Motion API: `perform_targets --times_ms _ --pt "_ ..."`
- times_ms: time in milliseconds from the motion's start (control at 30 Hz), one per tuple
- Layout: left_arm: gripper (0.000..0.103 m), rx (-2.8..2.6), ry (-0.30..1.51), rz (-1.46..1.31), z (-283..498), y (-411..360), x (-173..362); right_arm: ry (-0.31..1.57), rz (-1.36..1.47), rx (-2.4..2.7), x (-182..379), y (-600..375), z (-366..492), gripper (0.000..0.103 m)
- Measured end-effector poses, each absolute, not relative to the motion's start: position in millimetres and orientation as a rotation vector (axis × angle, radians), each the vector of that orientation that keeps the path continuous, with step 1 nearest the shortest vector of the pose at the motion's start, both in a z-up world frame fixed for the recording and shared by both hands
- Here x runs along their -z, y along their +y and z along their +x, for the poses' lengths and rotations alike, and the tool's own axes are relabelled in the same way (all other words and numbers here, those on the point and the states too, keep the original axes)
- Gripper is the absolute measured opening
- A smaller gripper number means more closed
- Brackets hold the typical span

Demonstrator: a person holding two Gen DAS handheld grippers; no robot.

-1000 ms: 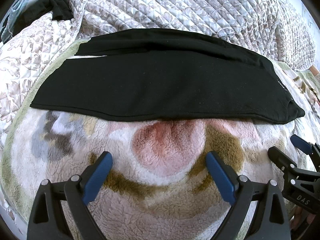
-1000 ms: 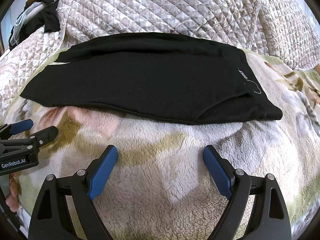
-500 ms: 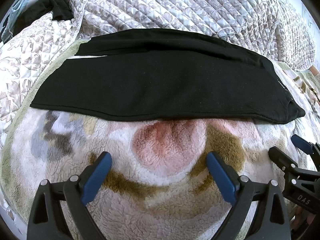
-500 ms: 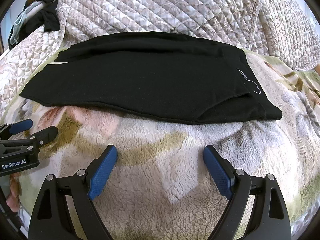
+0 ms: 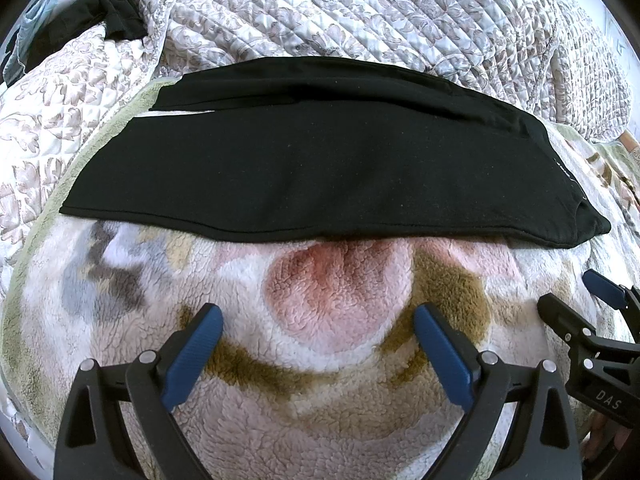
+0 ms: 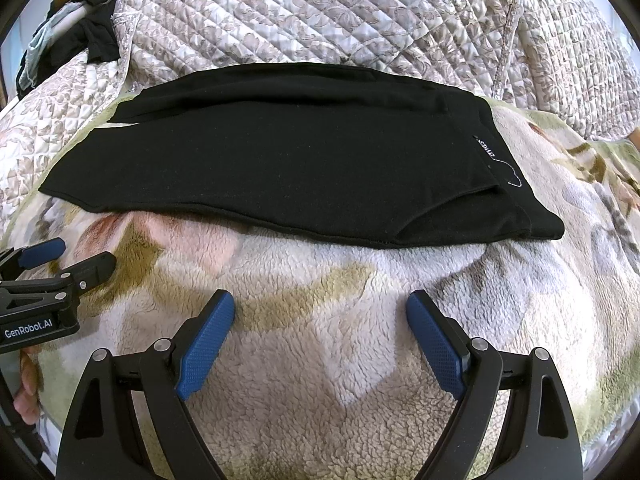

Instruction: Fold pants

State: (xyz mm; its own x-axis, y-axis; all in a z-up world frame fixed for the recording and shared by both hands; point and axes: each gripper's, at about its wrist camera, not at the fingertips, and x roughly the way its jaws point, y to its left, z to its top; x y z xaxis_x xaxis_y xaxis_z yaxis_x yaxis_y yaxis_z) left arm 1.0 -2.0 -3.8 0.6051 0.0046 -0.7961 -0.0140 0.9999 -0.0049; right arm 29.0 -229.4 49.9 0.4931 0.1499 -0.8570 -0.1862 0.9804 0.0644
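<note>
- A fleecy patterned blanket (image 5: 328, 400) covers the bed, a quilted floral coverlet (image 5: 360, 12) bunched along its far edge.
- Black pants (image 5: 320, 168) lie flat lengthwise across the blanket's far half.
- Left claw (image 5: 318, 354) and right claw (image 6: 320, 344) gape wide, empty, short of the pants.
- Only the right view shows the waistband label (image 6: 487, 149).

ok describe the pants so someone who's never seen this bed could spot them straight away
Start at the fluffy floral blanket in front of the quilted bedspread. Across its far edge lie the black pants, flat and folded lengthwise. A small white-lettered tag at their right end sets them apart from the crumpled dark clothes far left.
</note>
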Motion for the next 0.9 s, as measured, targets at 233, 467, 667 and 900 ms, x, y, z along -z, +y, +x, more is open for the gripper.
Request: perform_targets --times_ms 233,467,667,900 --pt "0.098 -0.011 0.921 -0.011 1.0 -1.8 3.7 1.036 -0.039 -0.204 -49.8 -229.2 28.9 0.088" --pt "0.098 -0.01 0.921 -0.012 1.1 -1.8 3.7 1.036 -0.04 -0.203 -49.5 -229.0 28.7 0.088" --pt "0.098 -0.01 0.921 -0.012 1.1 -1.6 3.7 1.037 -0.041 -0.203 -49.2 -228.8 28.7 0.088" --pt "0.098 -0.009 0.921 -0.012 1.1 -1.5 3.6 1.036 -0.042 -0.204 -48.8 -228.5 29.3 0.088"
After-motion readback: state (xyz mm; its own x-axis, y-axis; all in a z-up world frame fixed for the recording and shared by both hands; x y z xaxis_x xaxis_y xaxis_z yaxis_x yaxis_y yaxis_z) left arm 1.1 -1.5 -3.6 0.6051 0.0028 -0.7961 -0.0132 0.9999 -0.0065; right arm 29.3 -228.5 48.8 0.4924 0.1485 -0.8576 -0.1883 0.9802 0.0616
